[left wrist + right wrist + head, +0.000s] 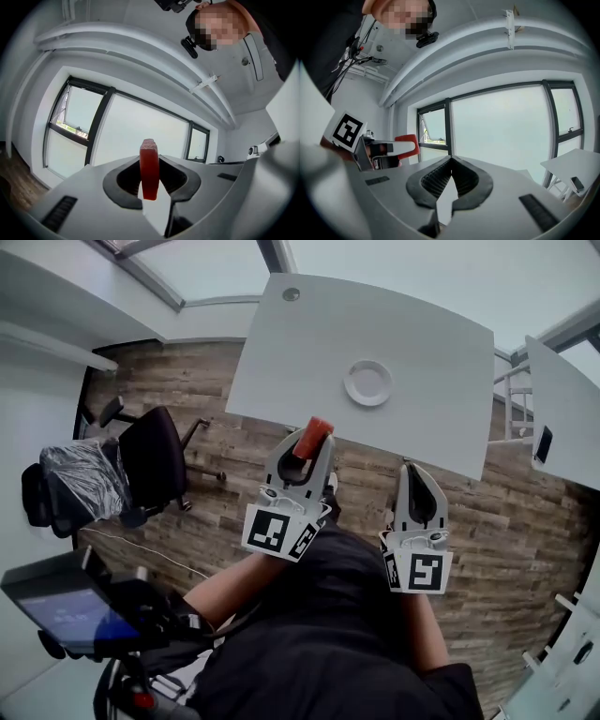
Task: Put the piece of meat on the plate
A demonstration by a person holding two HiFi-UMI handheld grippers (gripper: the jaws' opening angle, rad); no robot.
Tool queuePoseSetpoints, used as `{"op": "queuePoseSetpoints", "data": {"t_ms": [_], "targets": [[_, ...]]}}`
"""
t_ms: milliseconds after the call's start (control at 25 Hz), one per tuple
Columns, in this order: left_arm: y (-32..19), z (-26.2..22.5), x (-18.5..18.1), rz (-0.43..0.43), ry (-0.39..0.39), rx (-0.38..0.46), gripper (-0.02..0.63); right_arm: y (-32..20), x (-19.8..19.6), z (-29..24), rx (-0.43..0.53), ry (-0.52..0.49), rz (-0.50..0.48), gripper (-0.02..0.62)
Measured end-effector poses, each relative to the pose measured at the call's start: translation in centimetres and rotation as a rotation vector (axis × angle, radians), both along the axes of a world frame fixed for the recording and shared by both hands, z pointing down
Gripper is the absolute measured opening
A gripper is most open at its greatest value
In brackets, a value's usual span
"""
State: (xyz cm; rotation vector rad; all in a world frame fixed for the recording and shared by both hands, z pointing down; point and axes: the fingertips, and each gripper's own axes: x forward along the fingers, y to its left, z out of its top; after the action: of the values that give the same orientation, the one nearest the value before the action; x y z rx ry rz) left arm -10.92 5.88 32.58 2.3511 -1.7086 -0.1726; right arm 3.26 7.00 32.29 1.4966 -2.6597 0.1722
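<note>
A red slab of meat (313, 436) stands on edge between the jaws of my left gripper (305, 448), which is shut on it. In the left gripper view the meat (149, 168) sticks up past the fingertips. The white round plate (367, 383) lies on the grey table (309, 352) ahead, beyond both grippers. My right gripper (417, 484) is held over the wood floor just short of the table's near edge; its jaw tips meet with nothing between them (450, 161). The right gripper view also catches the meat (408, 145) in the left gripper off to its left.
A black office chair (150, 460) and a bundle wrapped in plastic (70, 479) stand on the left. A second white table (562, 413) with a dark phone (543, 443) is at the right. Large windows (501, 126) fill the wall ahead.
</note>
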Motion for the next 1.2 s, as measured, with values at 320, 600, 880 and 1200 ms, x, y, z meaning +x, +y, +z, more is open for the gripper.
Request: {"op": "queuePoseSetpoints", "data": {"t_ms": [320,600,880,1200], "targets": [[-0.9,0.1,0.4,0.041,-0.002,-0.006,0.095,-2.6,1.2,-0.7,0.075,-0.019,0.073,0.006],[-5.5,2.2,-0.7,0.028,-0.012,-0.063,0.095,-6.5,-1.1,0.6,0.04,-0.013,0.013,0.006],[-7.3,5.4,1.4,0.05,-0.06,-0.116,0.095,-8.4,-0.4,0.4,0.062,0.016,-0.031,0.006],[-10.1,10.8,5.5,0.172,-0.154,-0.243,0.095,-9.7,1.0,0.0,0.09,0.014,-0.045,0.006]]}}
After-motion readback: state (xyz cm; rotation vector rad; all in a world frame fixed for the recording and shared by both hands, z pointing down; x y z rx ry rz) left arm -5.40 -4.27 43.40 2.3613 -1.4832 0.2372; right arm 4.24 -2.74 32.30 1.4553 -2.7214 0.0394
